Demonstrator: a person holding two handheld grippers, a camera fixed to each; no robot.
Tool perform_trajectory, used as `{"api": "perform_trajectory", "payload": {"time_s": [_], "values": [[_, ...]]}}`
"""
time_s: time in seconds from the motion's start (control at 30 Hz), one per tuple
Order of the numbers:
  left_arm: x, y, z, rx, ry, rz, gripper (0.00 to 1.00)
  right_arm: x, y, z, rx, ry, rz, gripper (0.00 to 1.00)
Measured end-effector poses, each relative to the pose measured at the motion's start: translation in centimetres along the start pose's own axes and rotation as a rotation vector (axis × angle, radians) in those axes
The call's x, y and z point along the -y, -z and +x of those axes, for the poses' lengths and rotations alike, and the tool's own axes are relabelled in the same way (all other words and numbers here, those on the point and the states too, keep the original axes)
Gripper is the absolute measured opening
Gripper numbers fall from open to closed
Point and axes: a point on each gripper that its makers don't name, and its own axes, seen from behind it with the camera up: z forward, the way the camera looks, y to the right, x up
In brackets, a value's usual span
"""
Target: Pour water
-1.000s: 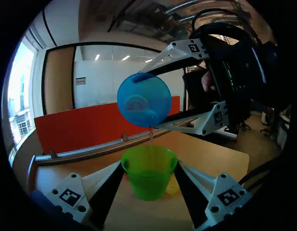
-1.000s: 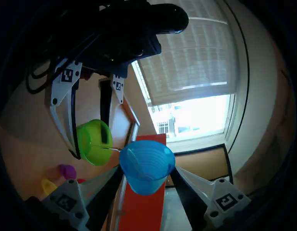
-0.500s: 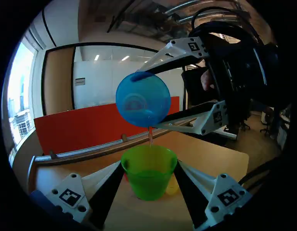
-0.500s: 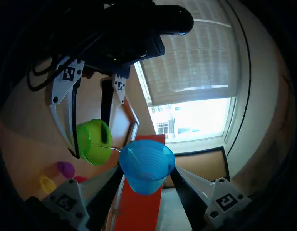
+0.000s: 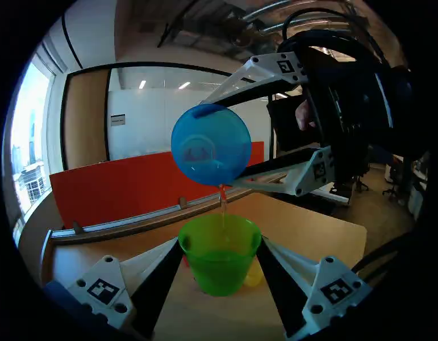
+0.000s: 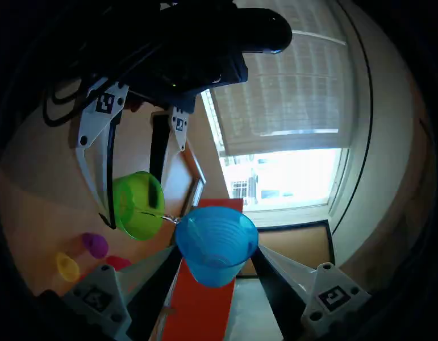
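the left gripper (image 5: 220,268) has its fingers clamped on the green cup (image 5: 220,253); the right gripper (image 6: 216,260) has its fingers pressed on the tilted blue cup (image 6: 216,241), with a thin stream (image 5: 222,200) falling into the green cup.

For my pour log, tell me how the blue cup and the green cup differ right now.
The blue cup is tipped over; the green cup stands upright below it. A thin stream leaves the blue cup and falls into the green cup, which holds some water. The right gripper holds the blue cup, the left gripper the green cup. Both are translucent plastic.
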Motion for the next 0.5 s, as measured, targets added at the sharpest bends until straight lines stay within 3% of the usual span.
{"api": "perform_trajectory", "payload": {"time_s": [0.5], "values": [[0.1, -0.4, -0.1, 0.003, 0.002, -0.001, 0.87, -0.2, -0.6, -1.1, 0.007, 0.025, 0.001, 0.88]]}}
